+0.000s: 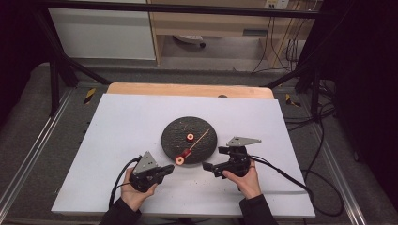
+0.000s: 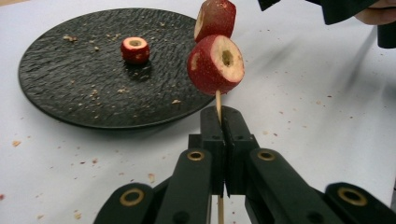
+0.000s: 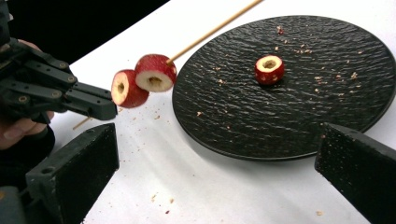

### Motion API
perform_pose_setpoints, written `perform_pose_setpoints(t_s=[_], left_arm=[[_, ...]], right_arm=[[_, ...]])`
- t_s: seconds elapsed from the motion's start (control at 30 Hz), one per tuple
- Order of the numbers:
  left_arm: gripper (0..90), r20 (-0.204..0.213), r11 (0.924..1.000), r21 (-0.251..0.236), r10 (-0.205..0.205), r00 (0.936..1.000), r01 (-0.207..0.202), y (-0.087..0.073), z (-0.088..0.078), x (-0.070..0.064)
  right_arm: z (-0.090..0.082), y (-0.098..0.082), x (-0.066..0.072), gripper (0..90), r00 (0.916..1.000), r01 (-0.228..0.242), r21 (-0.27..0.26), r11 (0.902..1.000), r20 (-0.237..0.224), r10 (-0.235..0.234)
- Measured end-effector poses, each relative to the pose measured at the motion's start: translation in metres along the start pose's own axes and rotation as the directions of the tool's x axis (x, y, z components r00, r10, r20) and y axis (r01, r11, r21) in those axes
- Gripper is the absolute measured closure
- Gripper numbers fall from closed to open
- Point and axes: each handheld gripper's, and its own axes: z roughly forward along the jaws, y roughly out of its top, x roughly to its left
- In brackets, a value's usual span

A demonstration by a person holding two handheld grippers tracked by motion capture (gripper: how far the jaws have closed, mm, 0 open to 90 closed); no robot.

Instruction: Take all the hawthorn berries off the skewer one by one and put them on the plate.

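We hold the skewer (image 2: 218,103) clamped in our left gripper (image 2: 219,122), its two fruit rings (image 2: 215,63) just off the plate (image 2: 70,98) rim; the skewer's long axis runs over the plate; our right gripper (image 3: 212,158) stands apart, seemingly nearer the last ring (image 3: 269,69) on the plate.

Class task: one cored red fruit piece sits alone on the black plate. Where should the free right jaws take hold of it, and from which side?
Probably across the red skin of the fruit piece, coming from above. It rests hole-up on the plate, so its rounded sides are free. The right gripper is open; the left gripper holds the skewer.
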Motion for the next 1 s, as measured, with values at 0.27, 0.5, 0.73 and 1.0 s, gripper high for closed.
perform_pose_setpoints(t_s=[0.27,0.5,0.73,1.0], left_arm=[[88.4,0.020,0.9998,-0.003,0.021,0.9996,-0.021,0.003,0.007,-0.010],[88.4,0.038,0.9994,-0.007,0.035,0.9987,-0.035,0.004,0.010,-0.018],[88.4,0.057,0.9989,-0.006,0.048,0.9972,-0.047,0.004,0.013,-0.025],[88.3,0.074,0.9980,-0.003,0.063,0.9953,-0.063,0.004,0.015,-0.030]], right_arm=[[0.000,-0.002,0.003,3.8,0.9993,-0.019,-0.026,0.9995,-0.032,0.018],[0.002,-0.003,0.005,10.3,0.9973,-0.037,-0.032,0.9988,-0.065,0.035],[0.003,-0.004,0.005,20.1,0.9951,-0.038,-0.034,0.9987,-0.093,0.035],[0.003,-0.004,0.006,31.8,0.9904,-0.041,-0.032,0.9987,-0.133,0.036]])
